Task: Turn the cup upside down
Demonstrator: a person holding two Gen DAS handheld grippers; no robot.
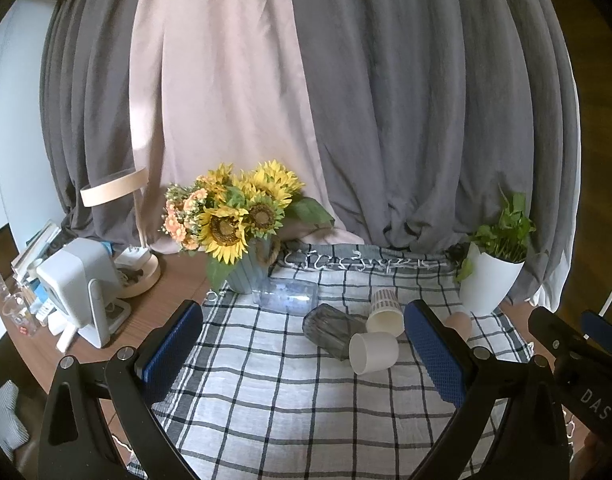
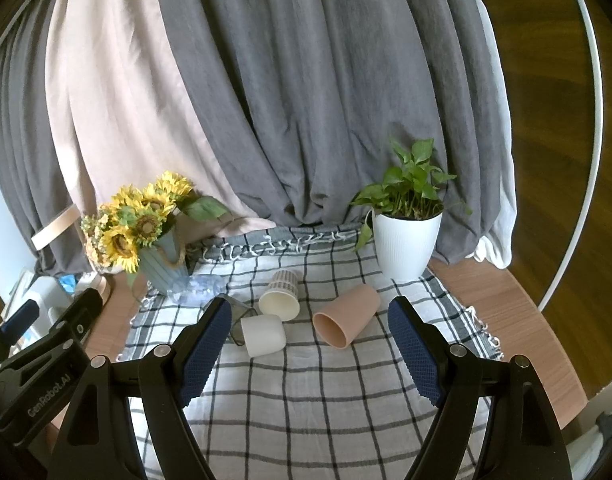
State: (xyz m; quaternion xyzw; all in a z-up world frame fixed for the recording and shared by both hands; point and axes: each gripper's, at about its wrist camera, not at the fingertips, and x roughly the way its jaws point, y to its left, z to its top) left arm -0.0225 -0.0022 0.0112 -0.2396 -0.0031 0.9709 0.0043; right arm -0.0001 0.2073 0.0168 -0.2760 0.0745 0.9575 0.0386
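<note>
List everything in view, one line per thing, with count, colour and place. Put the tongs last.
Paper cups: 2; plain white, on its side near centre; striped cream, on its side behind it.
Pink cup: 1, on its side, right of centre.
Grey glass: 1, smoky, lying beside the white cup.
Clear glass: 1, lying by the vase.
Sunflower vase: 1, blue-grey, back left.
Potted plant: 1, white pot, back right.
Checked cloth: 1, white and black, over the table.
Curtains: grey and pink, behind.
Left tongs: open, empty.
Right tongs: open, empty.
</note>
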